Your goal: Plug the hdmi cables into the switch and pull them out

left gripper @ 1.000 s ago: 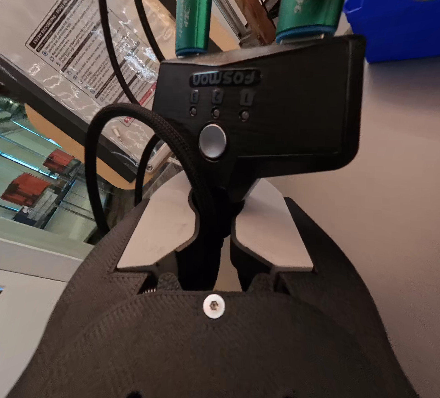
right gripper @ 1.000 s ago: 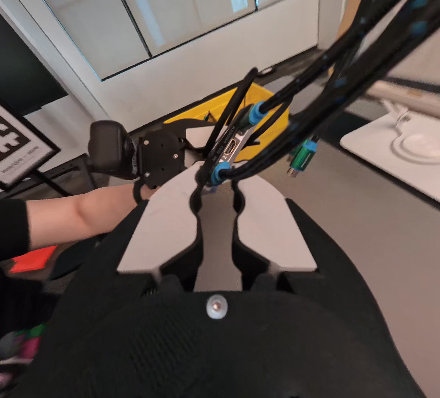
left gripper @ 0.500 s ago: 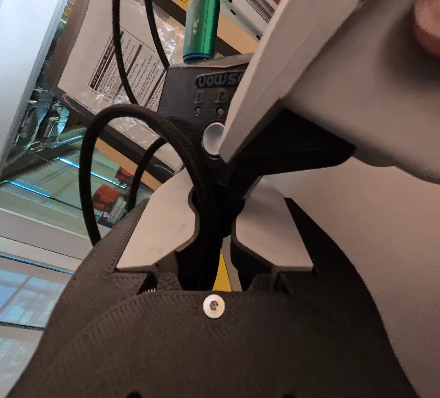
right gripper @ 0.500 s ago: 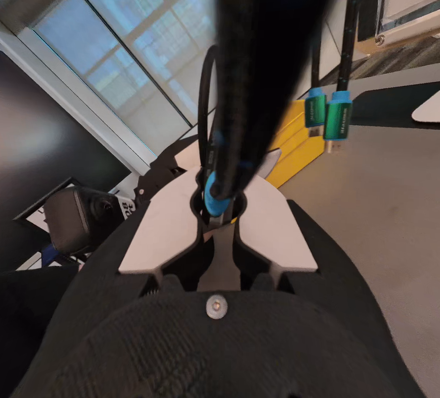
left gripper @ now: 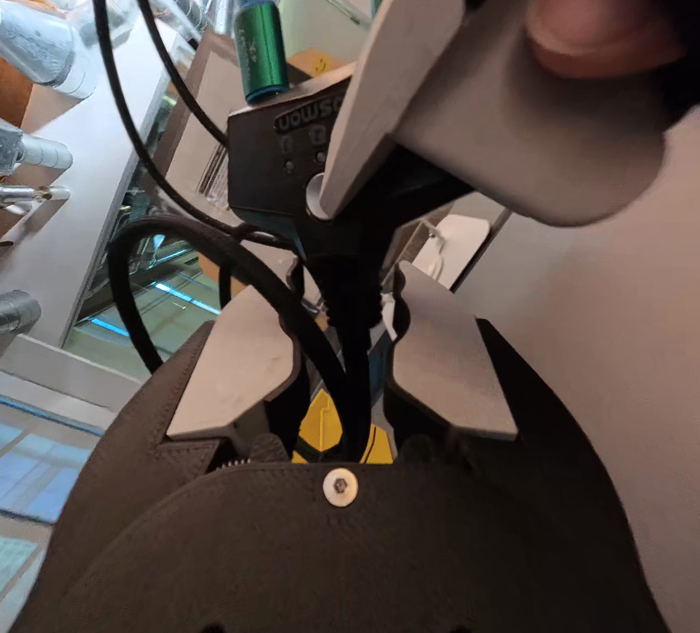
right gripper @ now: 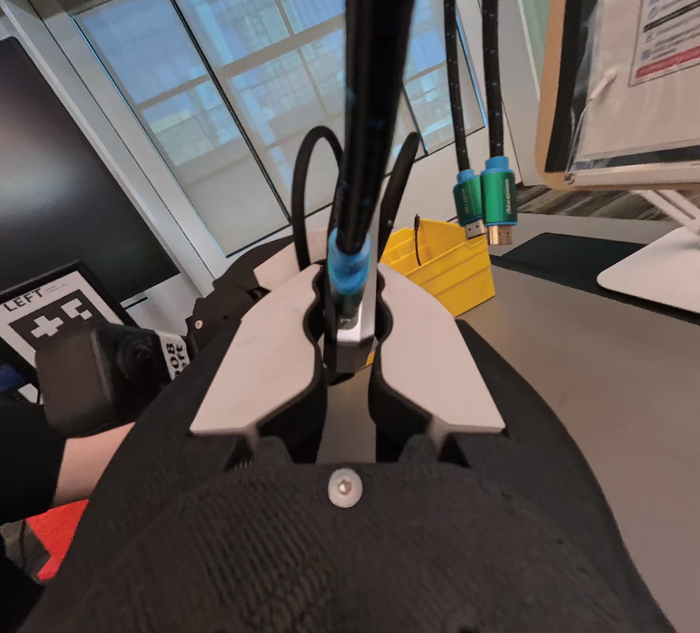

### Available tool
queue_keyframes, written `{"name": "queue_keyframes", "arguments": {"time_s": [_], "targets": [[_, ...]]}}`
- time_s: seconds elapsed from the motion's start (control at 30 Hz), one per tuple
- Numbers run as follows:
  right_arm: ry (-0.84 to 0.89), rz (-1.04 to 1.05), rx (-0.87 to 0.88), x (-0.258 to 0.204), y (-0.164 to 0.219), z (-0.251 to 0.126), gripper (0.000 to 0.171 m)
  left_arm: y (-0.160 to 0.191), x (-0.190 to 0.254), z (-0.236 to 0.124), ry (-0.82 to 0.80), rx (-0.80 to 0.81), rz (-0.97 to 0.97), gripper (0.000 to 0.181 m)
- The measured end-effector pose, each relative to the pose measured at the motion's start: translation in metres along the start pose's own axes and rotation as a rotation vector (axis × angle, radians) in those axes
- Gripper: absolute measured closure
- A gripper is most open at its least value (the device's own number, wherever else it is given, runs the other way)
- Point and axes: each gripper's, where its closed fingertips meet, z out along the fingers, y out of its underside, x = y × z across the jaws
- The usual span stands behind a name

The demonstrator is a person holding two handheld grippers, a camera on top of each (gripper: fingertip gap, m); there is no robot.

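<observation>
The black switch (left gripper: 265,167) hangs in the air with a green HDMI plug (left gripper: 261,50) in its top edge. My left gripper (left gripper: 346,273) is open. The switch's black tail cable (left gripper: 348,296) stands between its fingers with a gap on each side. My right gripper (right gripper: 350,273) is shut on the switch (right gripper: 342,357), seen edge-on. A blue-collared green plug (right gripper: 348,266) sits between its fingertips. In the left wrist view one of its grey fingers (left gripper: 397,84) lies across the switch's face. Two loose green plugs (right gripper: 500,198) hang at the right.
A yellow bin (right gripper: 447,281) stands on the grey table (right gripper: 568,387) behind the grippers. A white monitor foot (right gripper: 663,273) is at the right on a dark mat. A black braided cable loop (left gripper: 151,235) hangs left of the switch. A person's arm (right gripper: 94,455) holds the left gripper.
My left jaws were shut on the switch's tail and have now opened off it. My right gripper moved down over the switch and closed slightly. Both views have tilted upward.
</observation>
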Motion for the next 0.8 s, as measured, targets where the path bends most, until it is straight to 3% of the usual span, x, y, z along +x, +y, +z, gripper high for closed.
{"name": "queue_keyframes", "arguments": {"time_s": [0.2, 0.37, 0.47, 0.6, 0.8], "targets": [[-0.022, 0.070, 0.062, 0.008, -0.025, -0.016, 0.150, -0.022, 0.010, -0.007, 0.135, 0.047, -0.081, 0.106], [-0.022, 0.107, 0.124, 0.014, -0.055, -0.037, 0.149, -0.044, 0.007, -0.021, 0.247, 0.091, -0.190, 0.097], [-0.003, 0.073, 0.178, 0.017, -0.084, -0.059, 0.149, -0.077, 0.005, -0.045, 0.385, 0.220, -0.347, 0.099], [0.023, 0.004, 0.247, 0.016, -0.134, -0.109, 0.150, -0.107, -0.003, -0.072, 0.575, 0.316, -0.550, 0.103], [0.231, -0.218, 0.311, 0.019, -0.192, -0.213, 0.150, -0.103, -0.004, -0.074, 0.668, 0.300, -0.630, 0.110]]}}
